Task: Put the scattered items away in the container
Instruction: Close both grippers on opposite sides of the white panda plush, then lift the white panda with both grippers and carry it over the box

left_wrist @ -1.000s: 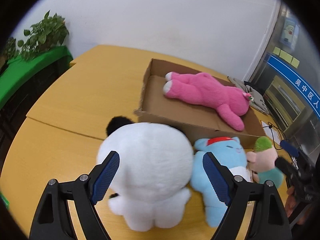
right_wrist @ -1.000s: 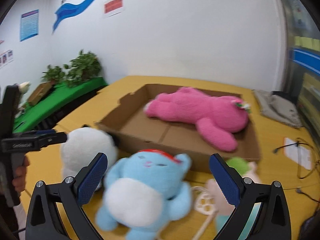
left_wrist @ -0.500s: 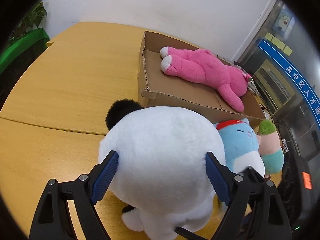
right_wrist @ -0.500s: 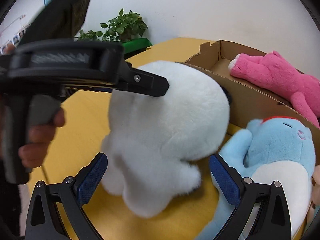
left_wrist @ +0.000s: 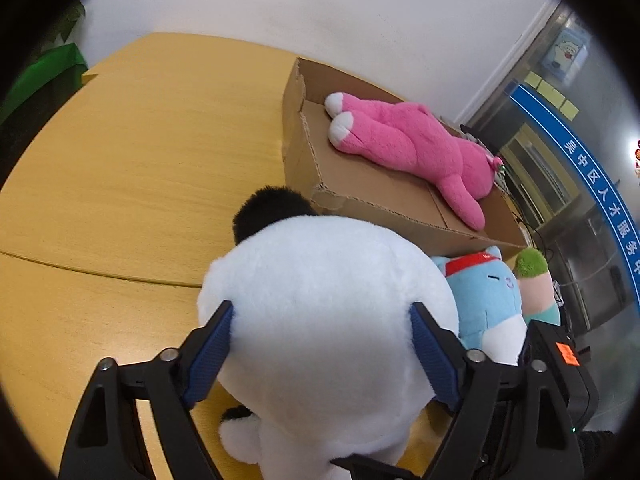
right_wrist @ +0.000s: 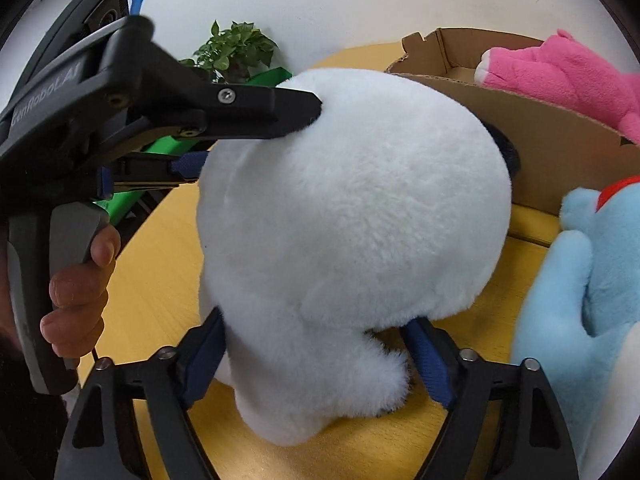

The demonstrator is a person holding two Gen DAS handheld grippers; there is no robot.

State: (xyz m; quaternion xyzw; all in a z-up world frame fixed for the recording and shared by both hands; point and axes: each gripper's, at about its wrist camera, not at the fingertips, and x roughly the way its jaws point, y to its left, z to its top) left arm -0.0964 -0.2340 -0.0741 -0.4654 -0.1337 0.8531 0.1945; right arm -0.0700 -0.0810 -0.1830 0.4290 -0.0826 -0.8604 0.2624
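Both grippers, left gripper (left_wrist: 320,344) and right gripper (right_wrist: 316,354), pinching the white plush (left_wrist: 320,320), near the cardboard box (left_wrist: 360,204). Squeeze evenly, lift together, clear the near wall.

The big white plush toy (left_wrist: 320,320) blocks most of both views: its face is turned away, only 1 black ear (left_wrist: 268,208) shows, and its bulk hides the inner faces of the blue pads on the left gripper (left_wrist: 320,344) and the right gripper (right_wrist: 316,356). The blue plush (right_wrist: 592,288) is cut off at the right edge of the right wrist view, and the green-topped toy (left_wrist: 534,280) is half hidden behind it. The pink plush (left_wrist: 416,148) in the cardboard box (left_wrist: 360,196) lies face down, its features too small to tell
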